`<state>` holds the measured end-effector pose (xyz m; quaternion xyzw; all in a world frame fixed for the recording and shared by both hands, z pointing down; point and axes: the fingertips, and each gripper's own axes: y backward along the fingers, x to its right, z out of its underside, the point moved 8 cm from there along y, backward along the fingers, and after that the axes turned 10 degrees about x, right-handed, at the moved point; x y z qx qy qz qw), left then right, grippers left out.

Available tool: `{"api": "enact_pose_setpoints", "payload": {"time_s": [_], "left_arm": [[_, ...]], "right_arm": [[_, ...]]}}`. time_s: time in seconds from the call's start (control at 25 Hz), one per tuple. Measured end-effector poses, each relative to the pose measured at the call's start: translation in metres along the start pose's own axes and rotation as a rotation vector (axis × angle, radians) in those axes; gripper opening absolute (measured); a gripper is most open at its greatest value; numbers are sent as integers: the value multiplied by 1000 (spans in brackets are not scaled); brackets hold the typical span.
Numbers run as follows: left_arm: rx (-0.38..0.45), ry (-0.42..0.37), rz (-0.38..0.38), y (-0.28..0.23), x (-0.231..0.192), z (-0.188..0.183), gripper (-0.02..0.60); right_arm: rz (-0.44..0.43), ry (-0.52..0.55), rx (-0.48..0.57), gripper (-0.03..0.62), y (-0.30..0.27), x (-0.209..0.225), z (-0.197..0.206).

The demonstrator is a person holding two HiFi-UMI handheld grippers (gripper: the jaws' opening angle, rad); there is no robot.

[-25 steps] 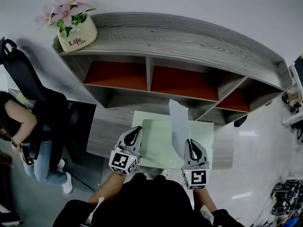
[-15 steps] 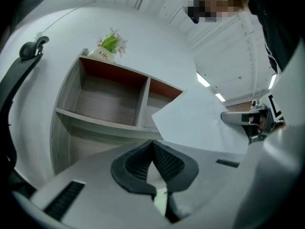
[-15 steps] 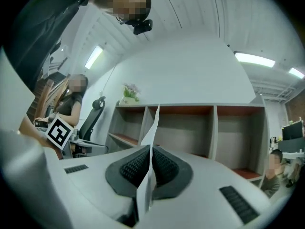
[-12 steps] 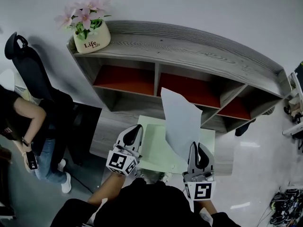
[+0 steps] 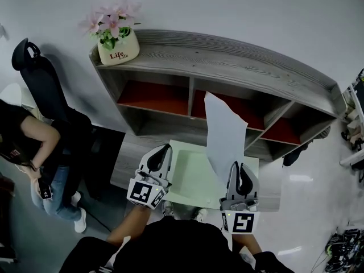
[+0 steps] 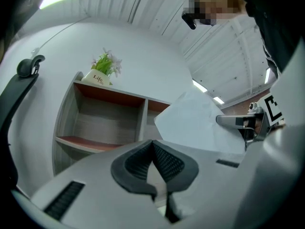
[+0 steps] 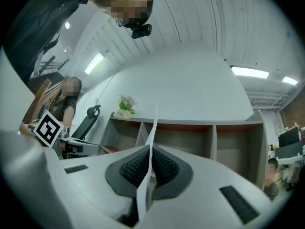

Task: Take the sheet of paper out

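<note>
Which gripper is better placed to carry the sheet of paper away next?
Right. The right gripper has its jaws shut on the sheet of paper, upright above the green folder. The left gripper sits at the folder's left edge, apart from the sheet.

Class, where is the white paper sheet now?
White paper sheet: head view, right of centre, upright in the right tongs, over the pale green folder.

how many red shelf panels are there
3 in the shelf unit: left panel, middle panel partly behind the sheet of paper, right panel. Others may be hidden.
</note>
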<state>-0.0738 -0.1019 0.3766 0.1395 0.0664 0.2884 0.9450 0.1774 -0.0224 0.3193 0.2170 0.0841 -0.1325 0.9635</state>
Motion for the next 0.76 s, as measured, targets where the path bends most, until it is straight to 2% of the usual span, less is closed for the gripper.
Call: {"api": "enact_pose_setpoints", "payload": {"time_s": [0.44,0.76], "left_arm": [[6,-13,3,-1,-3,-3,5],[-3,-51,7,-5,-5,-4,5]], "right_arm": [[1,-5,-30,23,-7,-6,8],[-8,-21,-44,23,-15,-10,19]]}}
